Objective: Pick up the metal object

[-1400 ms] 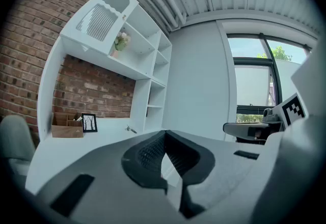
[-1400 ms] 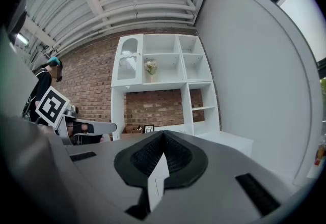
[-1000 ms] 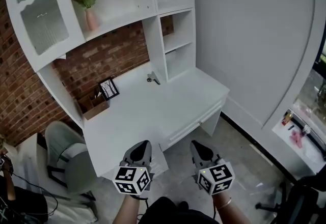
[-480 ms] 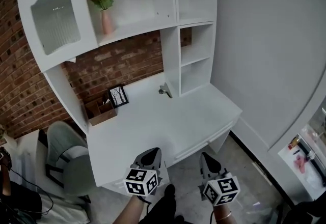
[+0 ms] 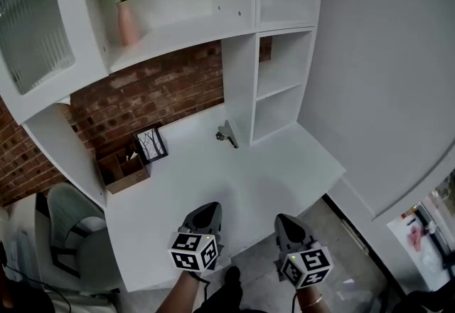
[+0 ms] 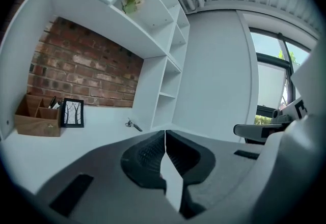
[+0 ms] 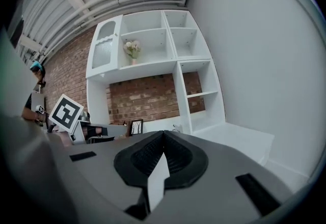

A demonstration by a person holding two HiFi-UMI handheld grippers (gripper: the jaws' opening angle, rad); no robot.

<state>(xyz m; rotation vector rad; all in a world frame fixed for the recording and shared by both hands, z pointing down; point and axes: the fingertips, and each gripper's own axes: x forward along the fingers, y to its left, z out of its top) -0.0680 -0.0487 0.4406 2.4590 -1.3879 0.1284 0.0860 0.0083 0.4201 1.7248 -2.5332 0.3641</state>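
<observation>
The metal object [image 5: 226, 136] is small and silvery. It lies at the back of the white desk [image 5: 270, 183], close to the foot of the shelf column, and shows small in the left gripper view [image 6: 134, 125] and barely in the right gripper view [image 7: 177, 128]. My left gripper [image 5: 204, 213] hovers over the desk's front edge, far short of the object, jaws shut with nothing between them [image 6: 164, 133]. My right gripper [image 5: 286, 223] hangs beside it at the same height, also shut and empty [image 7: 163, 134].
A wooden organiser box [image 5: 122, 168] and a small framed picture [image 5: 151, 144] stand at the desk's back left by the brick wall. A pink vase of flowers [image 5: 125, 16] sits on the shelf above. A grey-green chair [image 5: 71, 233] stands left of the desk.
The view has moved in toward the desk, so the hutch and metal object appear larger. Both grippers have come forward over the desk's front edge, still shut.
</observation>
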